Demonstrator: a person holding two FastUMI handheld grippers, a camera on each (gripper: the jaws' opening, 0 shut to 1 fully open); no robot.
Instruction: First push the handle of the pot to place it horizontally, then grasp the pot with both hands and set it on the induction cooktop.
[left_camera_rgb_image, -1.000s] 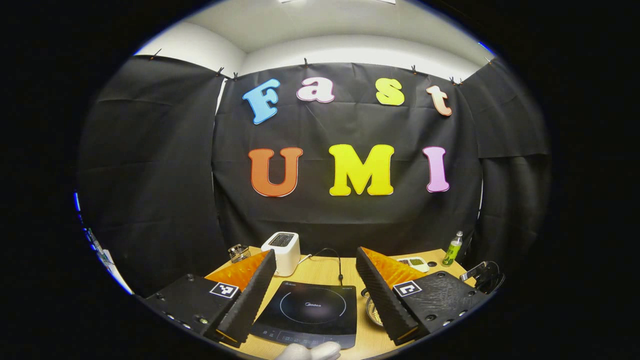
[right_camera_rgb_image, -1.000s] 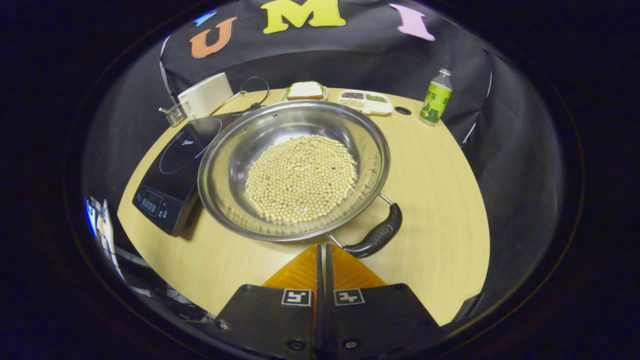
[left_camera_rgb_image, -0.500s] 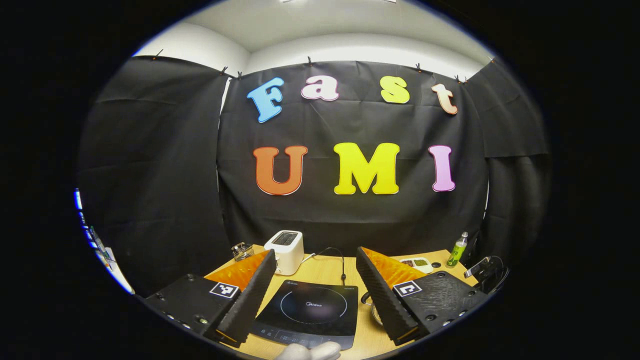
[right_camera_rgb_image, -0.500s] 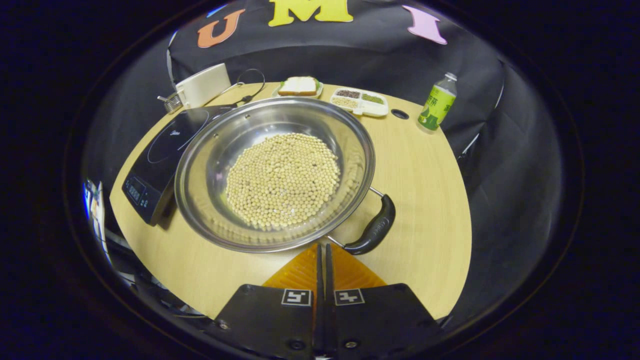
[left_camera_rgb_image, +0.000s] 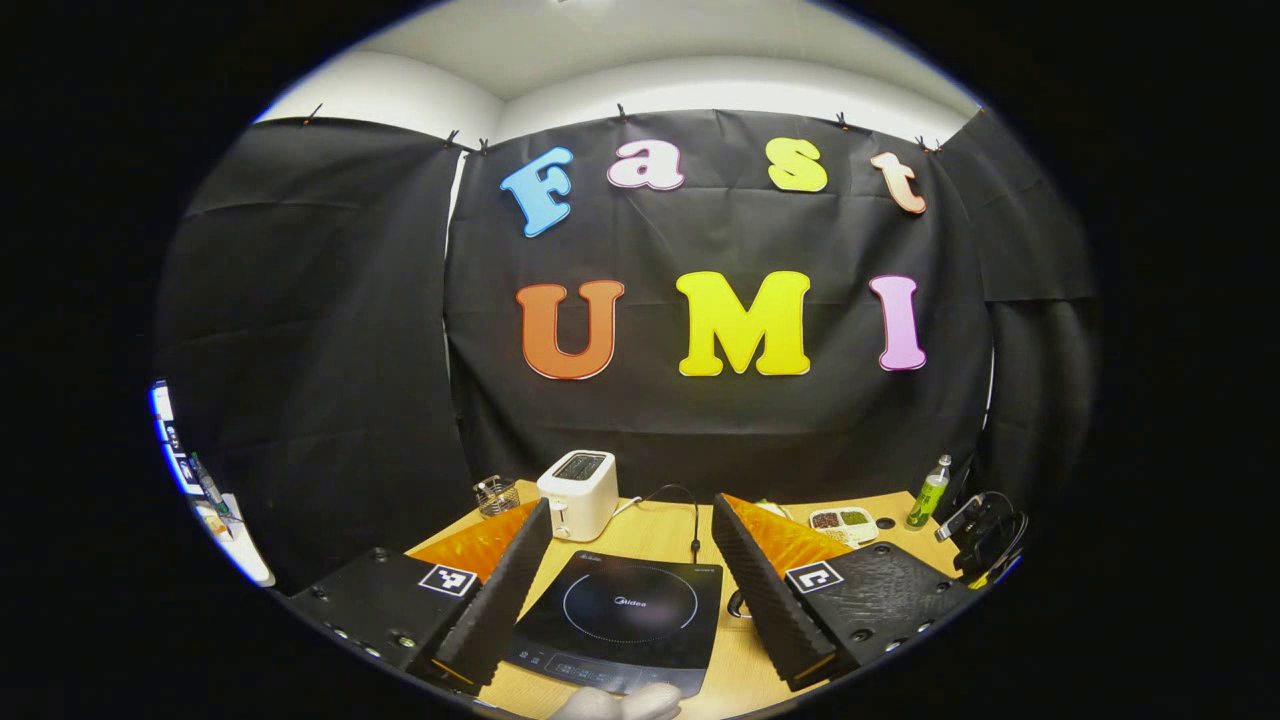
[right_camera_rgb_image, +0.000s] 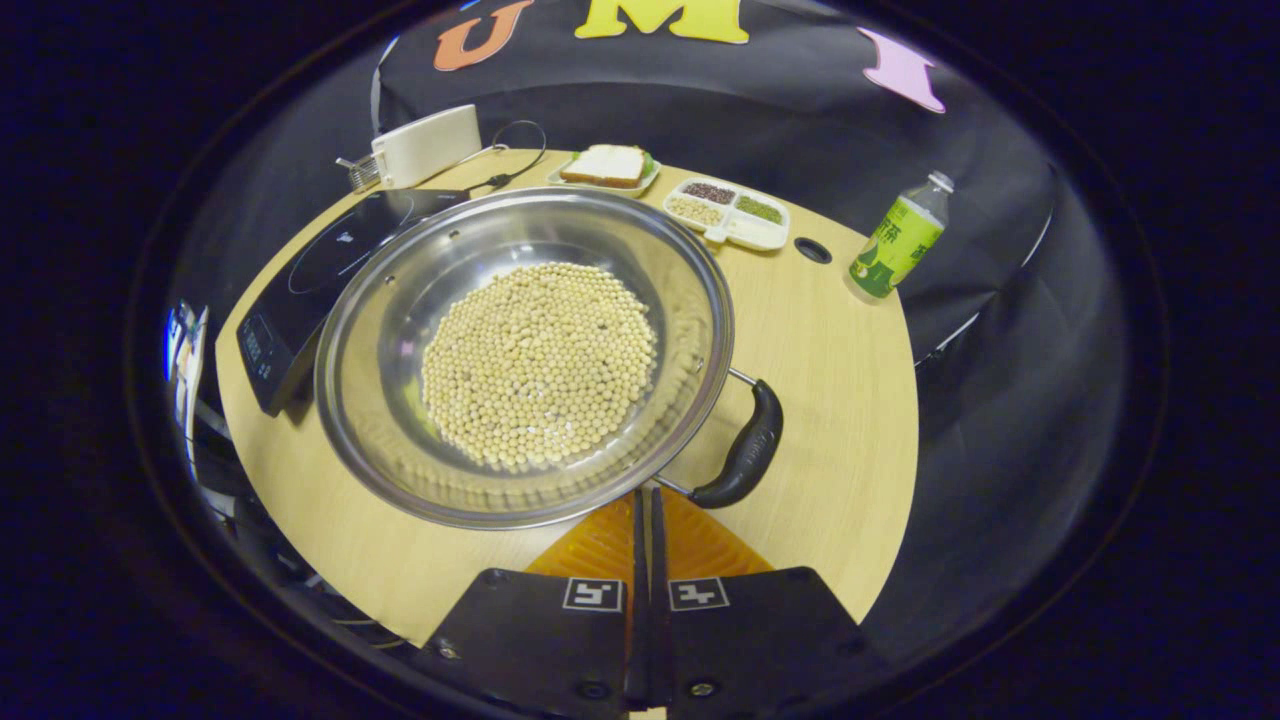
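- in the right gripper view the right gripper (right_camera_rgb_image: 645, 500) has its two fingers pressed together with nothing between them, tips just short of the pot's near rim at its 12 o'clock.
- just past the tips, at about 1 o'clock, lies the black curved handle (right_camera_rgb_image: 745, 450) of the pot; its lower end is nearly touching the fingertips, though contact cannot be told.
- the handle's long axis runs from about 6 towards 12 o'clock along the pot's right side, so i judge a sideways shove against its near end is what the first step turns on, and the right gripper is plainly the nearer one for it.
- the wide shiny steel pot (right_camera_rgb_image: 400, 300), holding a bed of pale round beans (right_camera_rgb_image: 540, 365), rests on the light wooden round table (right_camera_rgb_image: 850, 400).
- beyond the pot at 10 o'clock sits the flat black induction cooktop (right_camera_rgb_image: 320, 270), the pot's rim overlapping its edge in this view.
- in the left gripper view the left gripper (left_camera_rgb_image: 630, 560) is spread wide and empty, the cooktop straight ahead at 12 o'clock between its fingers.
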